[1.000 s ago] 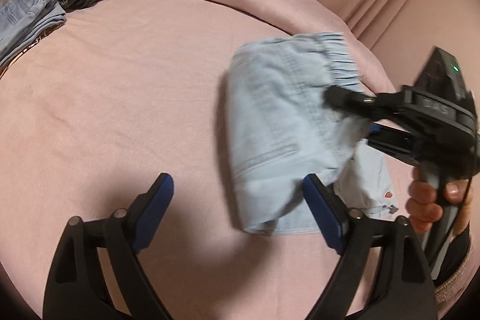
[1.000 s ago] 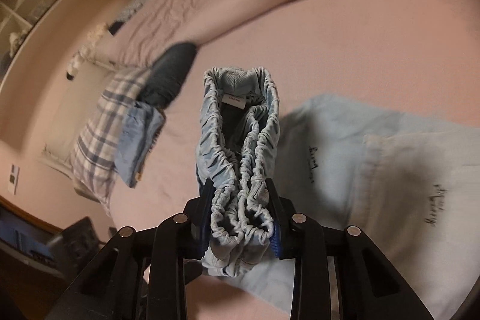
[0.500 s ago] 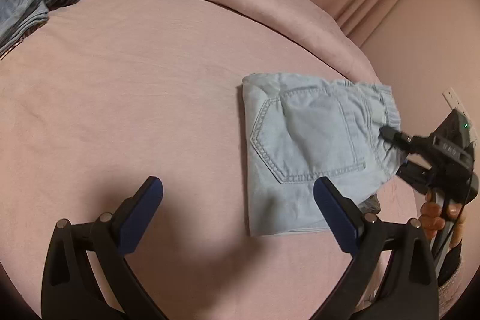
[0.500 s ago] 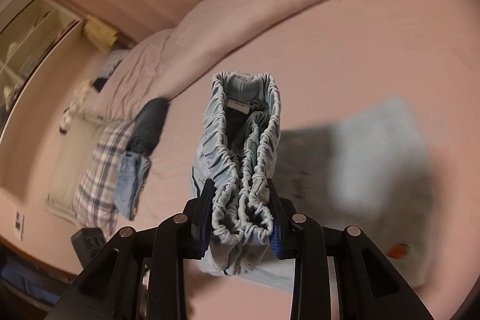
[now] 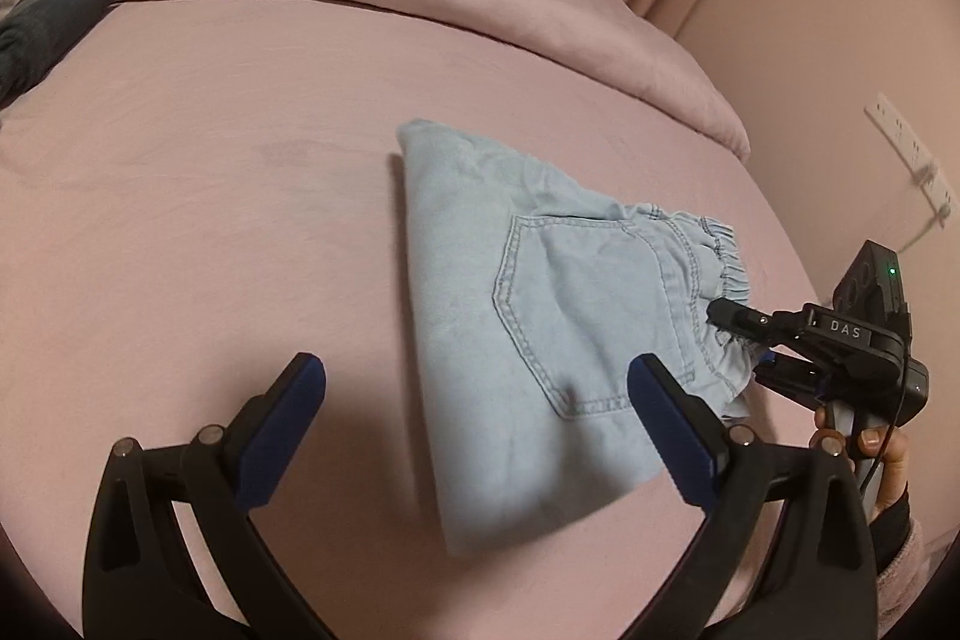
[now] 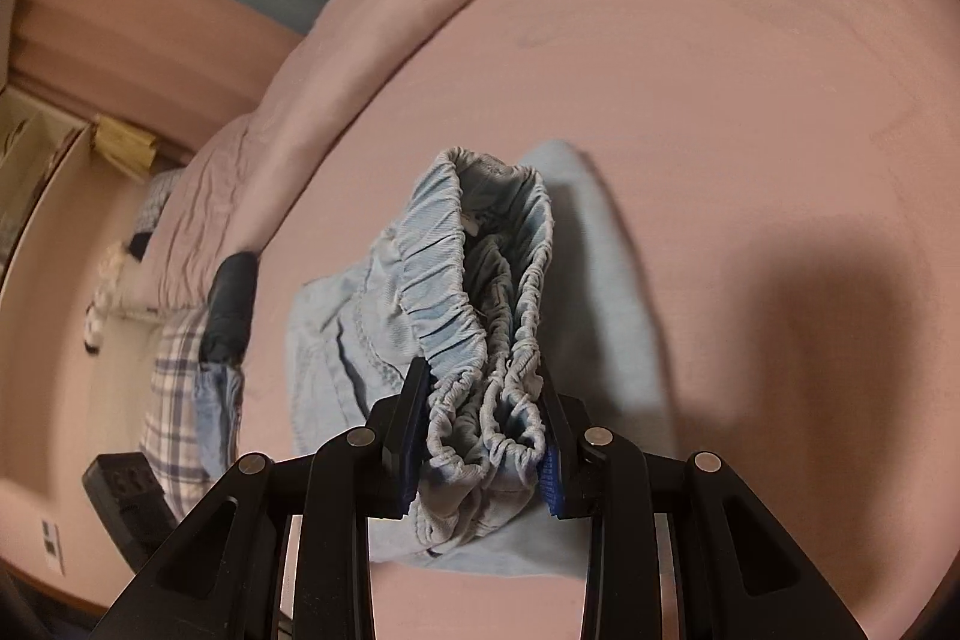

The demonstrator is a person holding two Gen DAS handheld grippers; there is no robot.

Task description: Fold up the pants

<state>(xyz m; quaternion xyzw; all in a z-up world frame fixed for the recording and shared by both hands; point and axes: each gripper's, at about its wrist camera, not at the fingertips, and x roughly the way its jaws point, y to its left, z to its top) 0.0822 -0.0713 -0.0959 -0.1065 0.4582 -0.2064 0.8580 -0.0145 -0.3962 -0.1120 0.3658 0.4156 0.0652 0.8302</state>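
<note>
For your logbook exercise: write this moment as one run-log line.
left gripper: open, empty | right gripper: shut on waistband | pants: folded, on bed

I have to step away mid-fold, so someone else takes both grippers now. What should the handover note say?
Left gripper: open, empty, hovering over the pink bed beside the pants.
Right gripper: shut on the bunched elastic waistband of the light blue pants, fingers pinching it from both sides.
Pants: on the bed, folded into a compact stack, back pocket up, waistband end raised.
Done: main folds.
Left: probably lay the waistband down, release, tidy the edges.
</note>
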